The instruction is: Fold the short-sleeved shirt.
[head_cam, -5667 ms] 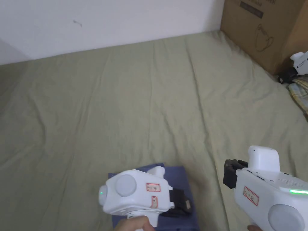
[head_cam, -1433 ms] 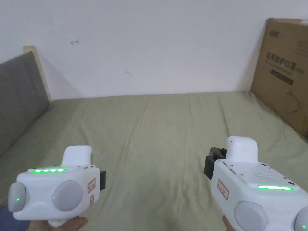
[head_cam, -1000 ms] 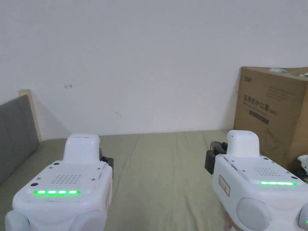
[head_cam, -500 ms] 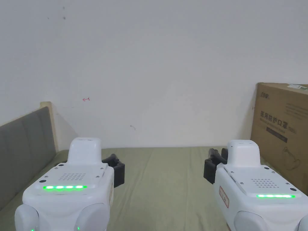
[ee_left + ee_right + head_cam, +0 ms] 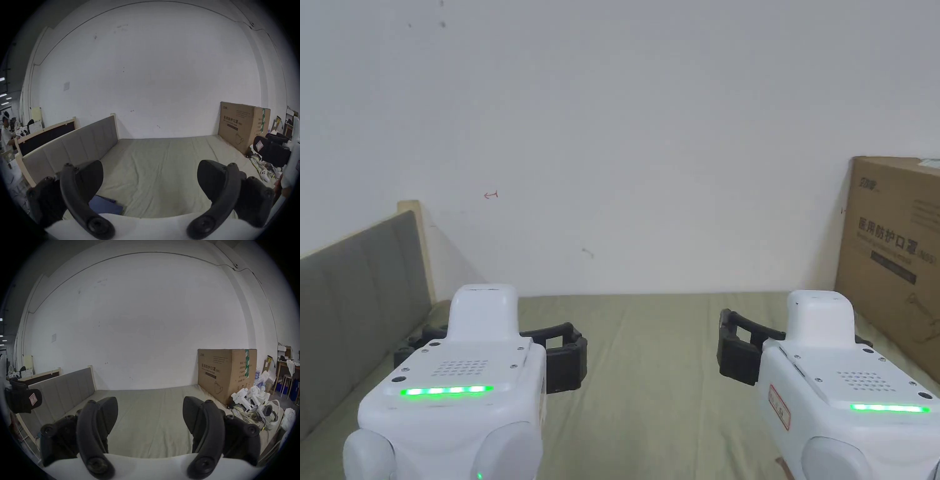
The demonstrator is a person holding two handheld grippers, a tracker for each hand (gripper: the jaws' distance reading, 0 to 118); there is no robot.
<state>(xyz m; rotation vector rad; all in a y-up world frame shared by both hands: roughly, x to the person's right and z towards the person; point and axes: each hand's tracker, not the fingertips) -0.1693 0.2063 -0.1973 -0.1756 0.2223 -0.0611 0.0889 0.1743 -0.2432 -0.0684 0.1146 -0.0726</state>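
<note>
My left gripper (image 5: 150, 181) and right gripper (image 5: 150, 415) gape empty above the bed (image 5: 650, 350); the shirt (image 5: 103, 206) lies folded, so nothing seems left.

Print on the carton, a sticker on the tool.
Cardboard box (image 5: 894, 262) at three o'clock carries dark printed lines; the right gripper (image 5: 797, 332) wears a red-bordered sticker (image 5: 780, 407), unreadable.

Three cams, all level, facing the far wall (image 5: 650, 125) across the bed (image 5: 656, 375).
Head cam sits just behind both tools; gripper cams ride low, close over the bed. All share headboard (image 5: 73, 146) at left edge, box (image 5: 225, 374) at far right corner.
</note>
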